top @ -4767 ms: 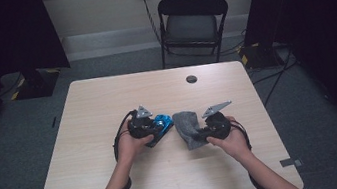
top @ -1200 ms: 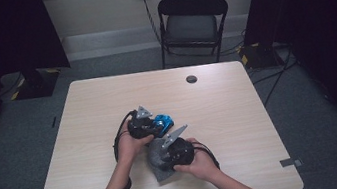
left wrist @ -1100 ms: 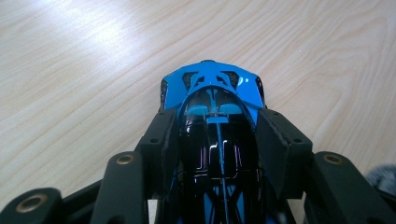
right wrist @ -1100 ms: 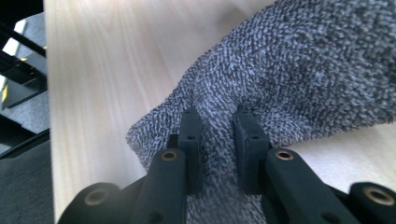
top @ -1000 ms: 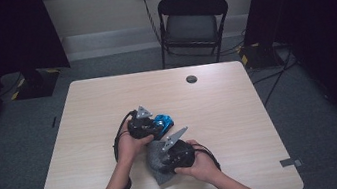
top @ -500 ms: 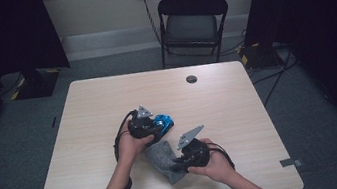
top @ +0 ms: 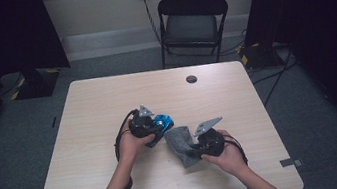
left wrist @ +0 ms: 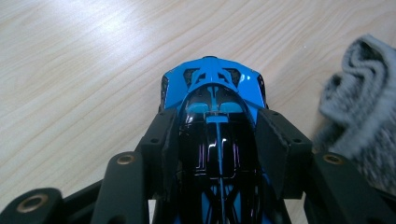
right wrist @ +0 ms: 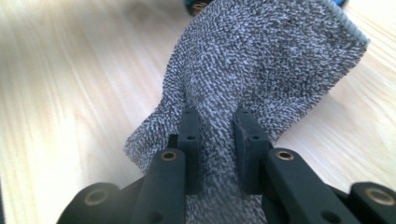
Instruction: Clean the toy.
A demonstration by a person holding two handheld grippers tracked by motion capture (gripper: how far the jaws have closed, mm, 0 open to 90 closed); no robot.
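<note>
A blue and black toy car (left wrist: 214, 116) sits between the jaws of my left gripper (left wrist: 217, 140), which is shut on it just above the wooden table (top: 107, 103). From above, that left gripper (top: 153, 127) holds the toy car (top: 163, 122) near the table's middle. A grey cloth (right wrist: 266, 60) hangs pinched in my right gripper (right wrist: 217, 140), which is shut on a fold of it. In the high view the cloth (top: 180, 143) lies just right of the car, with the right gripper (top: 196, 149) at its lower right edge.
A small black round cap (top: 191, 79) sits in the table near its far edge. A black folding chair (top: 190, 20) stands beyond the table. Bare wood (top: 97, 171) lies left of and below the hands.
My right gripper has carried the grey cloth from the table's lower middle rightward and up beside the toy car. The left gripper and the car have stayed put.
</note>
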